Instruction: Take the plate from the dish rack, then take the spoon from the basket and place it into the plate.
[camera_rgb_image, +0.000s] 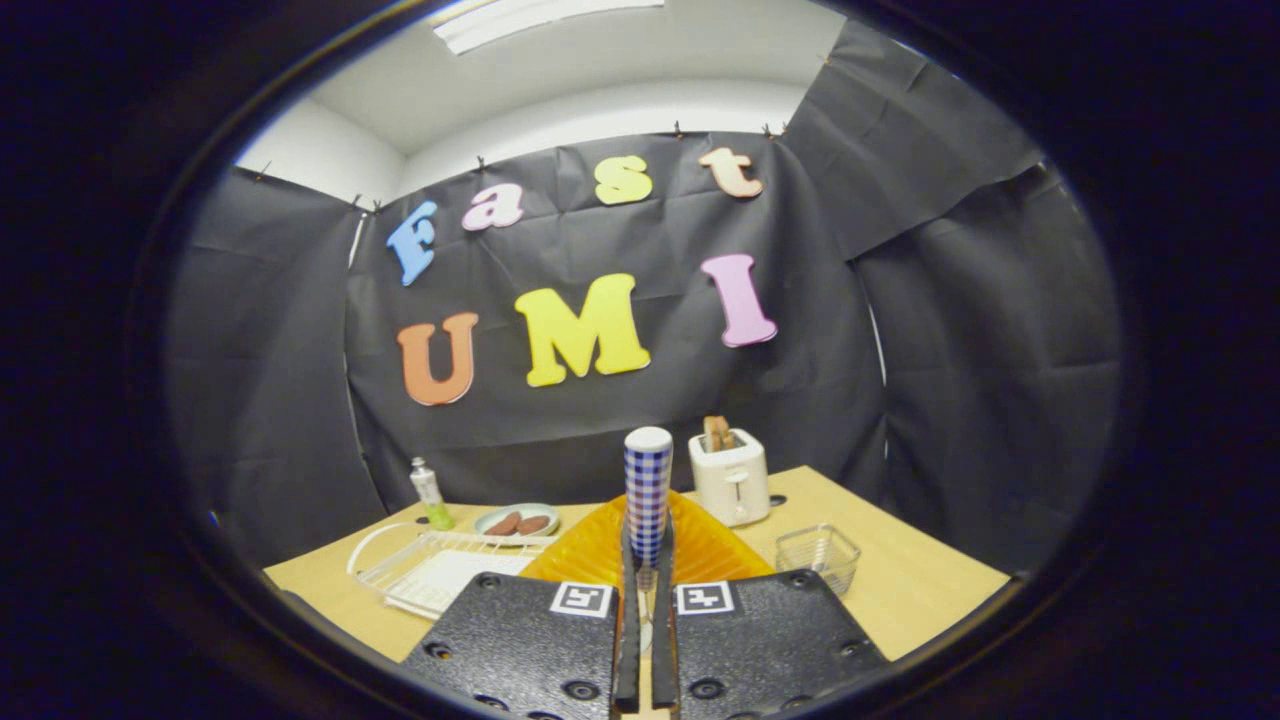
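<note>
White wire dish rack (440, 570) sits left, emptied; the orange plate (590, 555) lies beside it on the table. The gripper (645, 590), jaws narrow, clamps the checked-handled spoon (647, 490) upright over the plate, presumably for lowering. The wire basket (818, 555) stands right.

The gripper (647, 560) jaws stand nearly closed, clamping a spoon handle (647, 490).
</note>
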